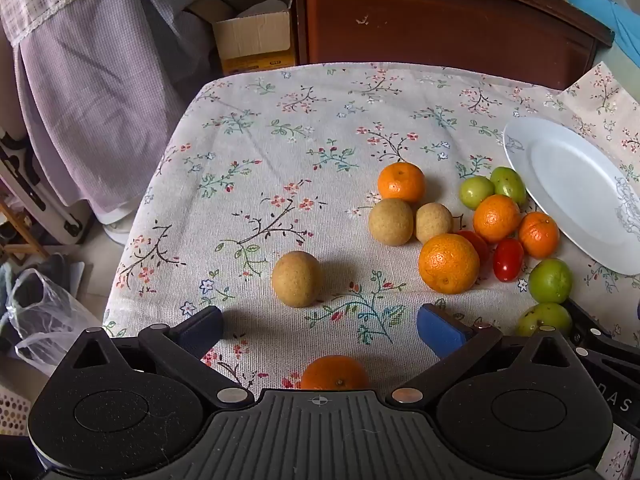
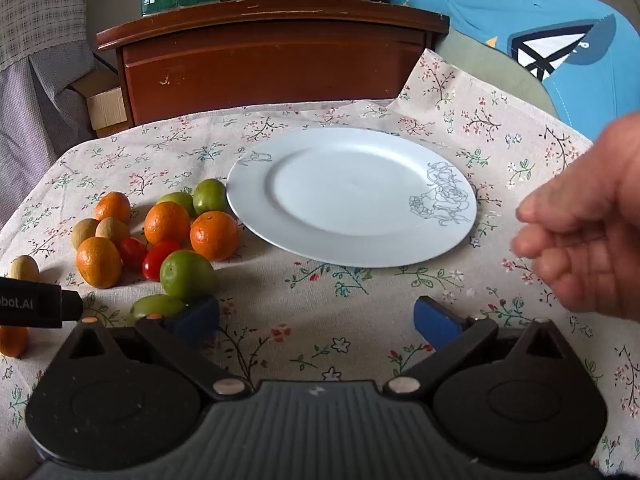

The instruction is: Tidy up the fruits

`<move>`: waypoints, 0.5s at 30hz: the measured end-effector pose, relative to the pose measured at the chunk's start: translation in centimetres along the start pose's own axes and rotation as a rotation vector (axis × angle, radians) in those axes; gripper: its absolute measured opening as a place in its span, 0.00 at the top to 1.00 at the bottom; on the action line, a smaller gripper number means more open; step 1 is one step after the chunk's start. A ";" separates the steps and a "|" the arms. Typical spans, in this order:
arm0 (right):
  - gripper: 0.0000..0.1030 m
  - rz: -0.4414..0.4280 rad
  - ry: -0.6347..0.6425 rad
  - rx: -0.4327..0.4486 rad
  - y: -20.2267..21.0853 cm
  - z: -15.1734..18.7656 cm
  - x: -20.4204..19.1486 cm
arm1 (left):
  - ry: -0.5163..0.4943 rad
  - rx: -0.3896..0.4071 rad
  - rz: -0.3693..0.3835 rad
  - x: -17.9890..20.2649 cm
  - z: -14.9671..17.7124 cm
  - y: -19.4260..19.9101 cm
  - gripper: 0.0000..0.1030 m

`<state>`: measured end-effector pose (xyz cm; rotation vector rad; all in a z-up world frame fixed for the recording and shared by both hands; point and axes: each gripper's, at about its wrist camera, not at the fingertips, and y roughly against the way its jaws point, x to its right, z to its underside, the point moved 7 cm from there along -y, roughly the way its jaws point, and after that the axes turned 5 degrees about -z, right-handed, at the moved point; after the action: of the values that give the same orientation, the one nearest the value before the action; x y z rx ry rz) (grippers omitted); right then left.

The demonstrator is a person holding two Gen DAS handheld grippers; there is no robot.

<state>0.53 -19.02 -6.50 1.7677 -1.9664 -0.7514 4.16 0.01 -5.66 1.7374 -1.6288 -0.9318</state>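
While both grippers hang low over the flowered cloth, this is how things lie:
Left gripper [image 1: 320, 330]: blue fingers spread wide, nothing between them
Just past the left fingers: a lone tan round fruit [image 1: 297, 279] sits on the cloth, apart from the rest
Under the left gripper: a small orange [image 1: 335, 373] lies close to the body, half hidden by it
Fruit pile: beyond and to the right of the left gripper, a large orange [image 1: 449, 263] at the front, two tan fruits [image 1: 391, 221] touching behind it, more oranges, two red tomatoes [image 1: 508, 259] and several green fruits [image 1: 550, 281] bunched together
Right gripper [image 2: 316, 318]: fingers also spread wide and holding nothing, bare cloth between them
Beside the right gripper's left finger: a green fruit [image 2: 158, 306] seems to touch it, though the finger hides the contact
Plate [image 2: 256, 196]: white with a grey rose drawing, flat on the cloth just right of the pile, a green fruit close to its left rim; no fruit on it
Hand [image 2: 588, 220]: a bare hand, loosely curled, hovers at the right edge of the right view
Tablecloth [image 1: 280, 140]: covers the whole table
Background: a dark wooden cabinet [image 1: 440, 20] stands behind the table, a cardboard box [image 1: 252, 36] to its left
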 end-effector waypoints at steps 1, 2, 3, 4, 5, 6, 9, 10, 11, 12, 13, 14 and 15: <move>0.00 -0.001 -0.001 0.001 0.0 0.0 0.0 | 0.002 0.000 0.001 0.0 0.0 0.0 0.00; 0.00 -0.001 -0.001 0.001 0.0 0.0 0.0 | 0.003 0.002 0.001 0.0 0.0 0.0 0.00; 0.00 -0.001 -0.001 0.001 0.0 0.0 0.0 | 0.003 0.002 0.001 0.0 0.0 0.0 0.00; 0.00 0.000 0.000 0.001 0.0 0.0 0.0 | 0.004 0.003 0.002 0.0 0.0 0.0 0.00; 0.00 0.000 0.000 0.001 0.0 0.0 0.0 | 0.003 0.001 0.002 0.0 0.0 0.0 0.00; 0.00 0.000 -0.001 0.001 0.0 0.0 0.0 | 0.004 0.001 0.002 0.0 0.0 0.0 0.00; 0.00 0.000 0.000 0.001 0.0 0.0 0.0 | 0.004 0.001 0.002 0.0 0.0 0.0 0.00; 0.00 0.000 0.000 0.001 0.0 0.0 0.0 | 0.003 0.002 0.003 0.0 0.0 0.0 0.00; 0.00 0.000 0.000 0.001 0.0 0.0 0.0 | 0.004 0.002 0.002 0.0 0.0 0.0 0.00; 0.00 0.000 0.000 0.001 0.0 0.0 0.0 | 0.004 0.002 0.003 0.0 0.0 0.0 0.00; 0.00 0.000 0.000 0.001 0.0 0.0 0.0 | 0.004 0.002 0.002 0.0 0.0 0.0 0.00; 0.00 0.000 0.000 0.001 0.0 0.0 0.0 | 0.003 0.002 0.002 0.0 0.0 0.0 0.00; 0.00 0.000 0.000 0.001 0.0 0.0 0.0 | 0.003 0.002 0.002 0.0 0.0 0.0 0.00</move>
<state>0.53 -19.03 -6.46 1.7686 -1.9672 -0.7507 4.20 0.01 -5.64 1.7377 -1.6297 -0.9259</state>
